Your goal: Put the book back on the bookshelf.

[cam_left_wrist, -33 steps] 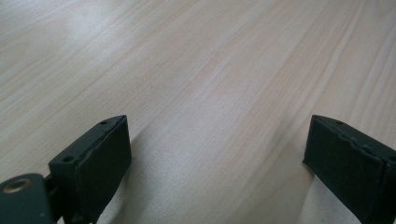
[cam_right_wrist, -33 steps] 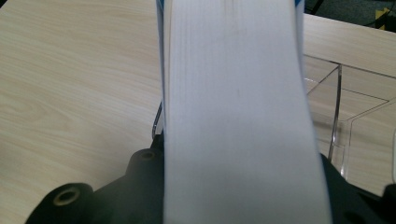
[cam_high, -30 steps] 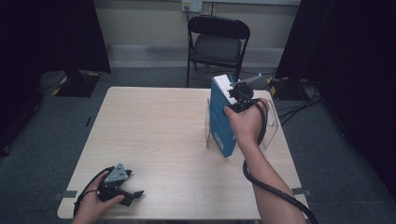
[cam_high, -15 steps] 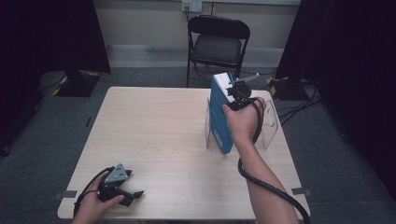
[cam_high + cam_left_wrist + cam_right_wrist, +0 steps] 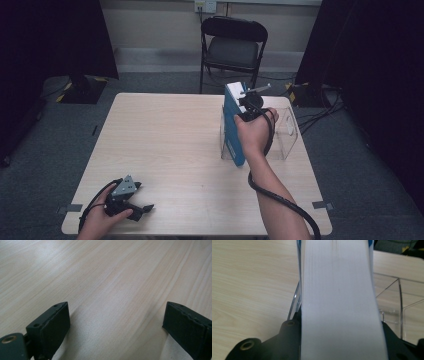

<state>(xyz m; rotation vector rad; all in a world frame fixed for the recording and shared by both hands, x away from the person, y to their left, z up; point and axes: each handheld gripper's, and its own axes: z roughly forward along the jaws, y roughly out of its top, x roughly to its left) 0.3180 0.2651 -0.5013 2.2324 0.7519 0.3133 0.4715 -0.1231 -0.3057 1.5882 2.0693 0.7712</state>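
— Pale wood is running across the whole table [image 5: 165, 145], and at the near left corner the left gripper [image 5: 142, 209] is resting low over it, jaws standing wide apart with nothing between them.

— Agreed, it is sitting idle. Farther off, on the right side, what is the right gripper [image 5: 250, 102] carrying?

— It is clamping a thick blue book [image 5: 233, 125], upright, with the jaws pressing on the two covers; the white page block [image 5: 338, 302] is running straight up between them in the right gripper view.

— And where is the book sitting?

— It is hanging at the left end of the clear acrylic holder [image 5: 285, 135], at the far right of the table, partly down inside it as far as I can tell.

— I am judging it stiff across the covers but fairly heavy, and the glossy jacket is probably slippery.

— So gripping across the full thickness, near the top edge, seems the right hold. Beyond, a black folding chair [image 5: 232, 42] is standing by the wall.
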